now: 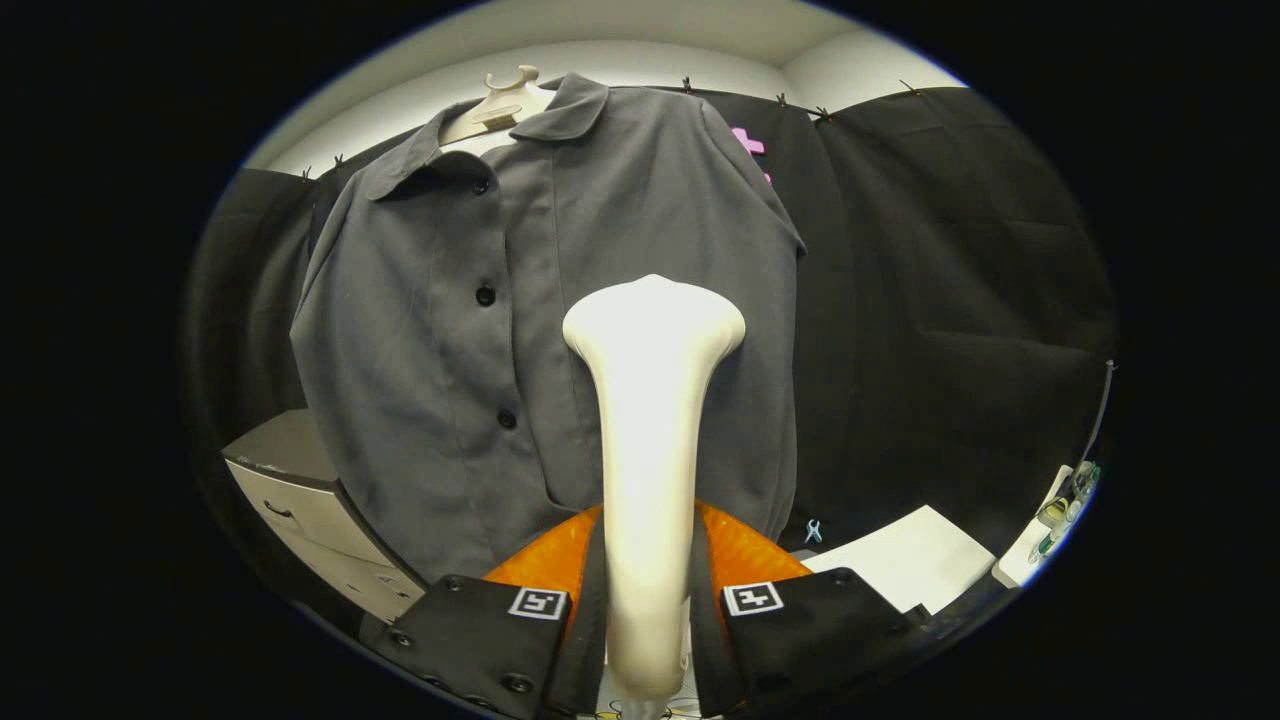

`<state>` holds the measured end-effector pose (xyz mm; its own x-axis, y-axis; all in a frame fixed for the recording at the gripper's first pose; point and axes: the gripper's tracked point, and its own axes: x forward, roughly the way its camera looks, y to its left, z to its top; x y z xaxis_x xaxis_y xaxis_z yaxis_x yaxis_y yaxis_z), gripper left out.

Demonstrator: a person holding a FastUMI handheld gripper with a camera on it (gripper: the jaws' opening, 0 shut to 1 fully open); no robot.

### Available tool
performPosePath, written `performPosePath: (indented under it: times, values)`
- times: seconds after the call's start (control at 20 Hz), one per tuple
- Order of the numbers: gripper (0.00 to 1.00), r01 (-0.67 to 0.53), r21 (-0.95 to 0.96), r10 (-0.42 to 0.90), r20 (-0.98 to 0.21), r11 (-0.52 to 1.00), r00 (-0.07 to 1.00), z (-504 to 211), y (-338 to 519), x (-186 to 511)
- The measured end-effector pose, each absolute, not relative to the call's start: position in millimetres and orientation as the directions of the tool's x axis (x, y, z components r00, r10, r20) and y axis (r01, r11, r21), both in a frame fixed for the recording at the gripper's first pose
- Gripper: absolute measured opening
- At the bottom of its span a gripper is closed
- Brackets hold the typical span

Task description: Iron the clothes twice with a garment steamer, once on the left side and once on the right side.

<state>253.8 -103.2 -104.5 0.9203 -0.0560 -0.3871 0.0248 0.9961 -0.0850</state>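
A grey button-up shirt (pixel 480 330) hangs on a pale hanger (pixel 500 100) against the black cloth wall. My gripper (pixel 648 590) is shut on the handle of a white garment steamer (pixel 650 400), both fingers pressing its sides. The steamer stands upright between the fingers, and its wide head (pixel 655 320) faces the shirt's front panel to the right of the button row. I cannot tell whether the head touches the fabric.
A light drawer cabinet (pixel 300 500) stands below the shirt's left side. A white table top (pixel 920 565) lies to the right of the fingers, with a white power strip (pixel 1045 535) and a dark cable (pixel 1100 410) beyond it.
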Motion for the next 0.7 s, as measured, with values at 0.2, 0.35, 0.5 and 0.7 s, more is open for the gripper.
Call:
performPosePath:
  times: [0.2, 0.35, 0.5, 0.7]
  values:
    - [0.43, 0.032, -0.079, -0.062, -0.409, 0.996, 0.910, -126, -109, 246]
    - [0.43, 0.033, -0.086, -0.067, -0.423, 0.996, 0.903, -143, -111, 242]
    - [0.43, 0.036, -0.082, -0.070, -0.453, 0.996, 0.889, -164, -116, 235]
    - [0.43, 0.037, -0.084, -0.072, -0.468, 0.996, 0.881, -185, -120, 229]
